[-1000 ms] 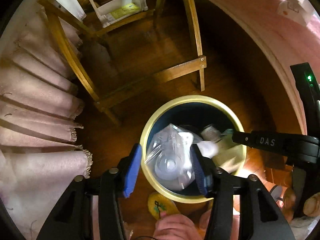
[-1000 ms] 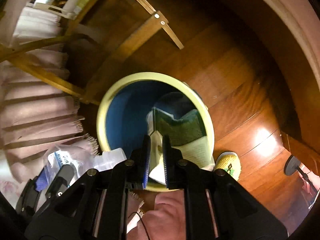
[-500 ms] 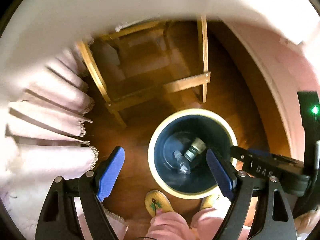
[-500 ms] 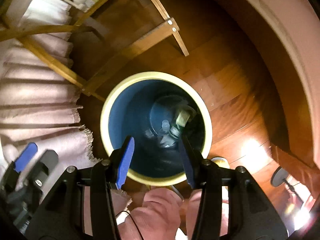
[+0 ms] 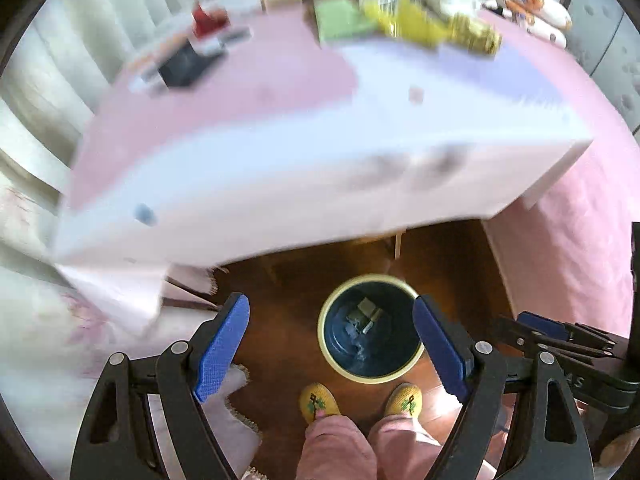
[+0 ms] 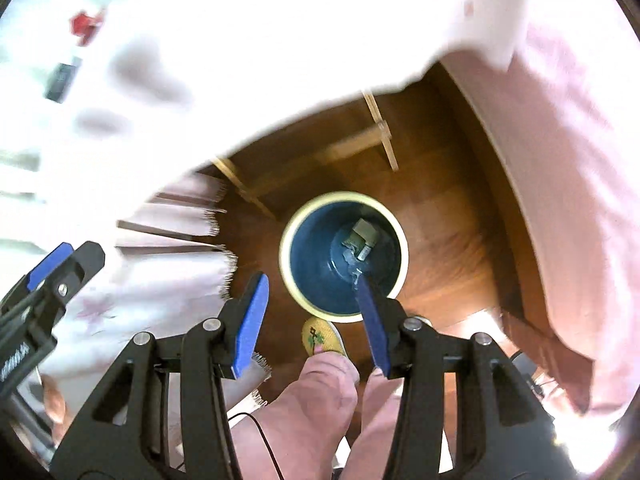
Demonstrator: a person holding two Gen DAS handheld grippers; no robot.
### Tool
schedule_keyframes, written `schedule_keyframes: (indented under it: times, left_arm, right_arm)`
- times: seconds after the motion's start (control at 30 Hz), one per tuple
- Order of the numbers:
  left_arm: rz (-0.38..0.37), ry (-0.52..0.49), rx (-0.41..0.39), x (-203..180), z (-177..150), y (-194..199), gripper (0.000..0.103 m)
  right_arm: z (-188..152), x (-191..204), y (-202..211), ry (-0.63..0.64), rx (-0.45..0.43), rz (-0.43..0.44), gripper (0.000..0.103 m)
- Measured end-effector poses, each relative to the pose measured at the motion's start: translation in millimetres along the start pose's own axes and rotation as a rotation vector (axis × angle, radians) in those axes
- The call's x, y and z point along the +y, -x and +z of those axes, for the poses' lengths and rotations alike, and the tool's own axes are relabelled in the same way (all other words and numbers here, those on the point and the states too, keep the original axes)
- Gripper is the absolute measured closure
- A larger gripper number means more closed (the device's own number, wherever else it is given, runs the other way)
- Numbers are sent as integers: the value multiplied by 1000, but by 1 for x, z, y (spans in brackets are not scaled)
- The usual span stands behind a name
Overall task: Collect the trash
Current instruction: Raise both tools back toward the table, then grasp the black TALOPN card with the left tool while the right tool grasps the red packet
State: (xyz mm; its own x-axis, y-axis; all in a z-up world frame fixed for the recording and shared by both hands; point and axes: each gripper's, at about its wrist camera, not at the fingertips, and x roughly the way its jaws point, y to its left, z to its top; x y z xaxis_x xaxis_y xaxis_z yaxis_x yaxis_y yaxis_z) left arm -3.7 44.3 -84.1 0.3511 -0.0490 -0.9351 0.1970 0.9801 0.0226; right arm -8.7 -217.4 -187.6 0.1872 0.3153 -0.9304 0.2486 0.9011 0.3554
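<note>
- Left gripper (image 5: 332,352): jaws spread wide, nothing between the blue pads; they opened within the last second and have stood at this width since. Points steeply down at the floor.
- Right gripper (image 6: 312,320): jaws parted about halfway, empty; they too opened within the last second and then held. Also points steeply down.
- Bin (image 5: 325,334): round, dark blue inside with a pale yellow rim, standing on the brown wooden floor (image 5: 280,292), seen between the left gripper's pads.
- Trash (image 5: 362,316): a few pieces, among them clear plastic and a small grey-green item, lying at the bottom of the bin.
- Table (image 5: 280,184): pink-covered, blurred, far of the bin; assorted blurred items along its far side.
- Person: pink trouser legs (image 5: 340,440) and yellow slippers (image 5: 319,399), just near of the bin.
- Wooden frame (image 6: 360,140): on the floor, far of the bin.
</note>
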Motion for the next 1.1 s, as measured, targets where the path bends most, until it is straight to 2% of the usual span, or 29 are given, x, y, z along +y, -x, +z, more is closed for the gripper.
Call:
schedule_keyframes:
  times: [0.23,0.43,0.5,0.63,0.8,1.1]
  left_arm:
    - [66,35,-105,15,35,98,18]
    - [140,85,-163,23,62,153,18]
    - [150,106,-177,23,67,164,18]
    - [157,131,-186,26,78,169,18]
    - [161,114,-196,30,100,170,17]
    - [116,93,-154,64,164,107,17]
  right_arm:
    - [25,37,106,152,-105,61,60]
    - [53,59,167,250,-231,104,60]
    - [57,64,174,262,-245,128,60]
    - [73,73,196,305,-283,167,60]
    - [88,88,196,335,-291,184,60]
    - [124,119,173,358,-301,161,60]
